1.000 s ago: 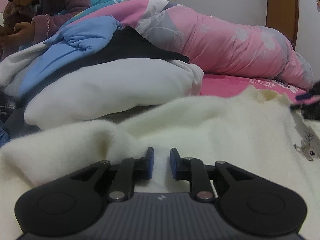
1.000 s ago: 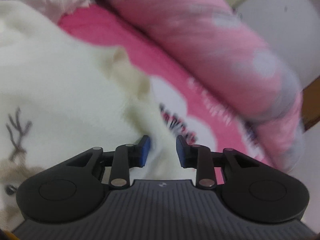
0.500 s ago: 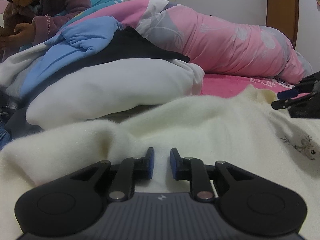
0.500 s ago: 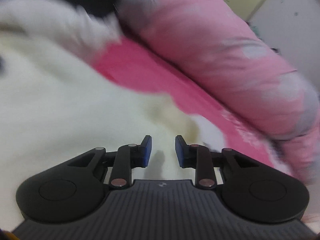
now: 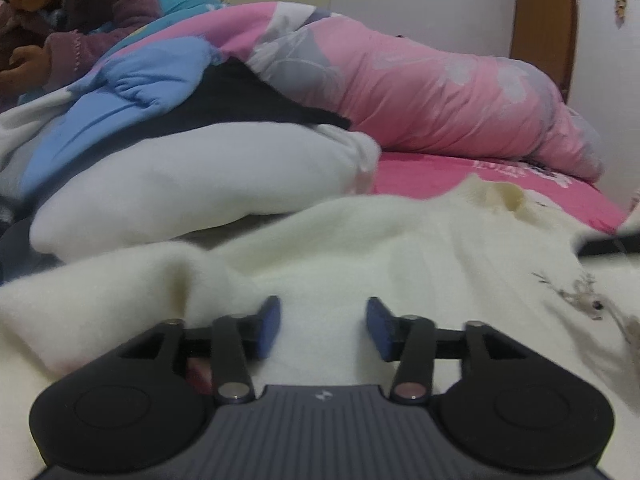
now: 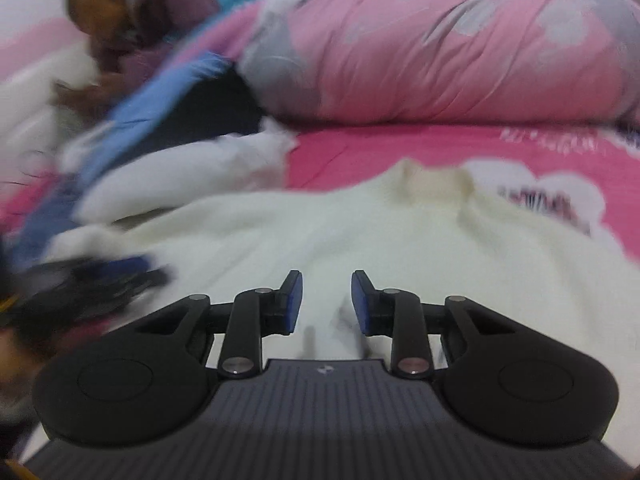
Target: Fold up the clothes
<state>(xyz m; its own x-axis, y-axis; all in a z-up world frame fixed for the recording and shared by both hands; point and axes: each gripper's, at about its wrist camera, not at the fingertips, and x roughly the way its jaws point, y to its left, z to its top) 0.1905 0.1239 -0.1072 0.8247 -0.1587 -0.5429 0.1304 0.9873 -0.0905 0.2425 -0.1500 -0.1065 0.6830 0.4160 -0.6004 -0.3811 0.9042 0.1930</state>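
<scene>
A cream knit sweater (image 5: pixel 360 248) lies spread on the pink bed, its collar (image 5: pixel 496 196) at the far end and a reindeer motif (image 5: pixel 588 304) to the right. My left gripper (image 5: pixel 324 320) rests low over the sweater's near left part, open, with only flat knit between its blue pads. The right gripper (image 6: pixel 326 300) hovers over the middle of the sweater (image 6: pixel 360 232), open and holding nothing, facing the collar (image 6: pixel 432 180). At the left of the right wrist view the left gripper (image 6: pixel 100 280) is a dark blur.
A heap of clothes lies back left: white (image 5: pixel 200 184), blue (image 5: pixel 132 88) and black (image 5: pixel 248 96) pieces. A rolled pink quilt (image 5: pixel 440 100) runs along the back. A person in a purple jacket (image 5: pixel 100 4) sits far left. A brown door (image 5: pixel 544 20) is at the back right.
My left gripper's fingers have spread wider apart over the sweater. The right gripper has swung left from the bed's right side and now faces the collar and the clothes heap.
</scene>
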